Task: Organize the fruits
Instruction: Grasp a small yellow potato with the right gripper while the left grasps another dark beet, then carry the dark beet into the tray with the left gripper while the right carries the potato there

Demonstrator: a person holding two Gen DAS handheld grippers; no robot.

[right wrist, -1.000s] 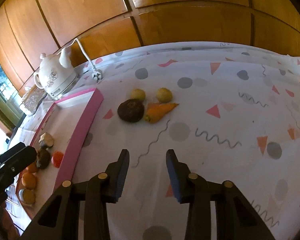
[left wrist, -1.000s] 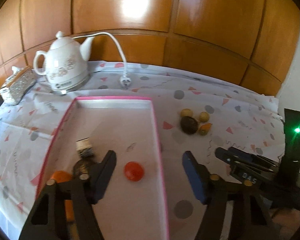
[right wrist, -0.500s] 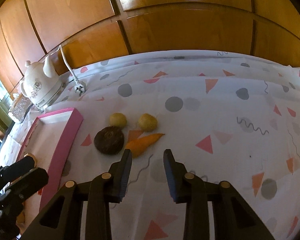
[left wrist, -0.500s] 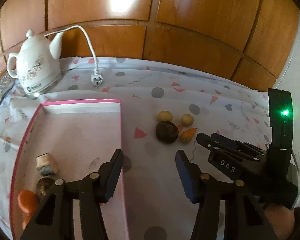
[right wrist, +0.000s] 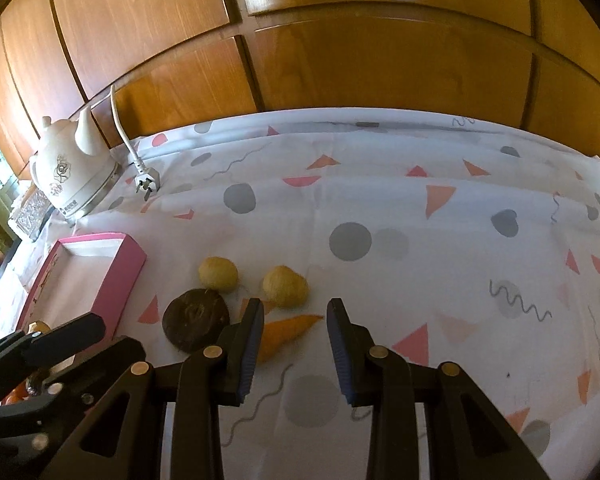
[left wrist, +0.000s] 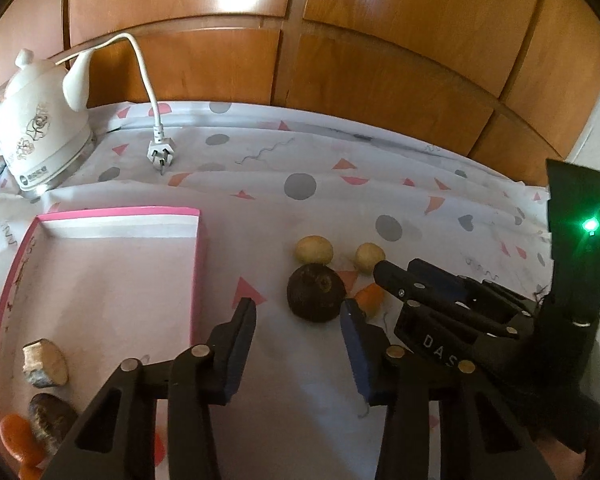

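A table covered in a white cloth (right wrist: pixel 440 240) printed with dots and triangles, seen from two hand-held grippers. At the left sits a shallow pink tray (left wrist: pixel 196 264) already holding several pieces – a pale cut chunk (left wrist: pixel 46 362), a dark lump (left wrist: pixel 50 416) and orange bits (left wrist: pixel 16 436) at its near end. Four items are not yet in the tray and lie clustered on the cloth just beside it: a dark round fruit (left wrist: pixel 316 292), two small yellowish fruits (right wrist: pixel 218 274) (right wrist: pixel 286 286) and an orange carrot-shaped piece (right wrist: pixel 288 334). The left gripper (left wrist: pixel 298 320) hovers in front of the dark fruit, its jaws closing but empty, with nothing between them. The right gripper (right wrist: pixel 296 318) hangs over the carrot-shaped piece, jaws partly apart and holding nothing (the tip of the piece shows in the gap). The job looks roughly half done – the four loose items remain
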